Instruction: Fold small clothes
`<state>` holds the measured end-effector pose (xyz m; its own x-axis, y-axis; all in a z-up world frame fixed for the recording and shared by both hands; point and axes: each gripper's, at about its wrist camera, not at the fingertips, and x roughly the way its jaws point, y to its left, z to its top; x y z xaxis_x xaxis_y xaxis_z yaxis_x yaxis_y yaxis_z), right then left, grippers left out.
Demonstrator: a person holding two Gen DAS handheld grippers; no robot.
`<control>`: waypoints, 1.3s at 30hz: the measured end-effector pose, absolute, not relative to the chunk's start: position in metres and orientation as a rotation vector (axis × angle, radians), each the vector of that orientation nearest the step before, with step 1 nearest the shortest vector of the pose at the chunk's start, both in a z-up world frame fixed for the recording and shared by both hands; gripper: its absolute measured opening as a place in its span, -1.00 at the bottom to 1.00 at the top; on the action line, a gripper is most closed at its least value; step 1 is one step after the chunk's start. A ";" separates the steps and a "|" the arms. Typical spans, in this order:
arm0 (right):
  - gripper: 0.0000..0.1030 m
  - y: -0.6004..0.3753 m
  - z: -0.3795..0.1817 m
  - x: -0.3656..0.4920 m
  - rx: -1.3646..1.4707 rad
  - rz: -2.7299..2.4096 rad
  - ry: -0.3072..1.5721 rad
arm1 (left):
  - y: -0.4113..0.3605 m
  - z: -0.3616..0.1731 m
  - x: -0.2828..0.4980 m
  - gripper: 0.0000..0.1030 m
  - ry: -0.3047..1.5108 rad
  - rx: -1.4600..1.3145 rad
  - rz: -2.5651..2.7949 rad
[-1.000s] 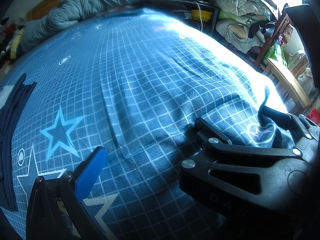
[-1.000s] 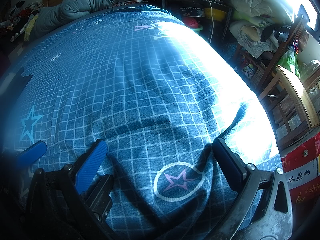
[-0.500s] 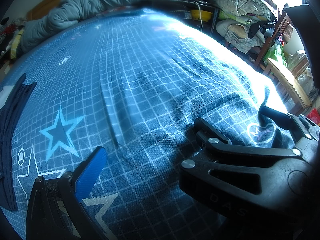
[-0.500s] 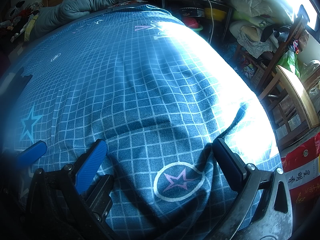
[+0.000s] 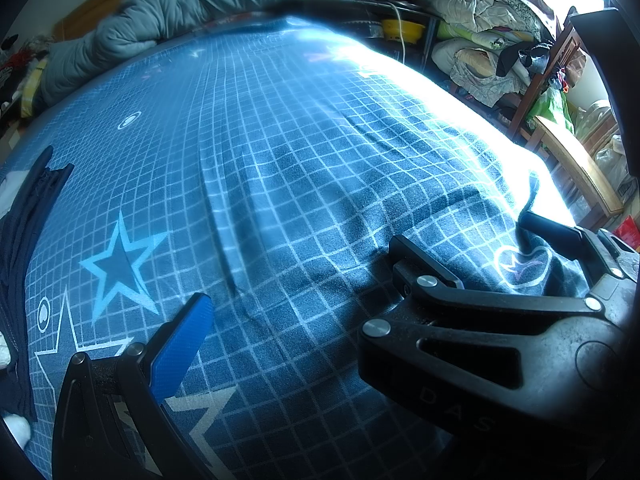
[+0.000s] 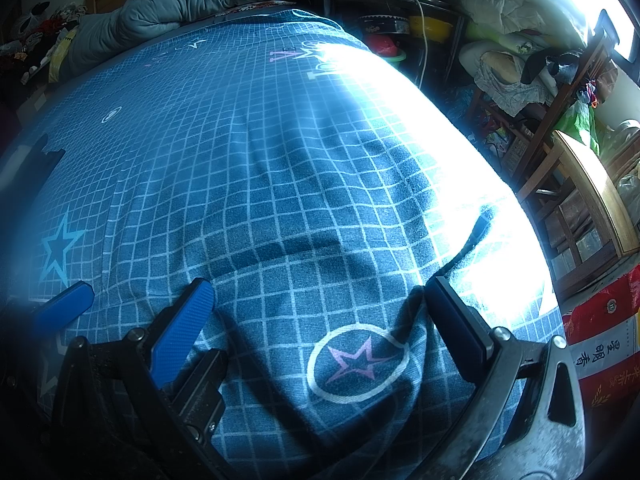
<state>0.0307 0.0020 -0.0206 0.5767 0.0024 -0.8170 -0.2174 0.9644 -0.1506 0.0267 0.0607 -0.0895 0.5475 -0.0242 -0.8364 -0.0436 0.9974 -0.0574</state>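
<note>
A dark navy garment (image 5: 22, 248) lies flat along the far left of the bed, cut off by the frame; the right wrist view shows it only as a blurred dark patch (image 6: 30, 168). My left gripper (image 5: 320, 340) is open, low over the blue grid bed sheet (image 5: 280, 160), well right of the garment. Its blue left pad (image 5: 182, 344) shows; its right finger is hidden behind the right gripper. My right gripper (image 6: 320, 320) is open close beside it, straddling a star-in-circle print (image 6: 356, 362) on the rumpled sheet. Neither holds anything.
A grey quilt (image 5: 160, 28) is heaped at the head of the bed. Beyond the bed's right edge stand piled bedding (image 5: 480, 20), a wooden chair (image 6: 588, 200) and a red sack (image 6: 600, 344). Strong sunlight washes out the sheet's right side. White cloth bits (image 5: 16, 430) lie by the garment.
</note>
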 end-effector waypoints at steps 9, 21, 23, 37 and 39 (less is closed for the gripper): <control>1.00 0.002 -0.021 0.031 -0.246 0.130 0.950 | 0.060 -0.090 0.028 1.00 0.991 -0.074 0.012; 1.00 0.002 -0.021 0.031 -0.246 0.130 0.949 | 0.061 -0.089 0.027 1.00 0.991 -0.074 0.012; 1.00 0.002 -0.021 0.031 -0.246 0.130 0.949 | 0.061 -0.089 0.026 1.00 0.991 -0.074 0.012; 1.00 0.002 -0.021 0.031 -0.245 0.130 0.950 | 0.060 -0.090 0.027 1.00 0.991 -0.074 0.012; 1.00 0.002 -0.020 0.031 -0.245 0.130 0.949 | 0.061 -0.090 0.027 1.00 0.991 -0.074 0.012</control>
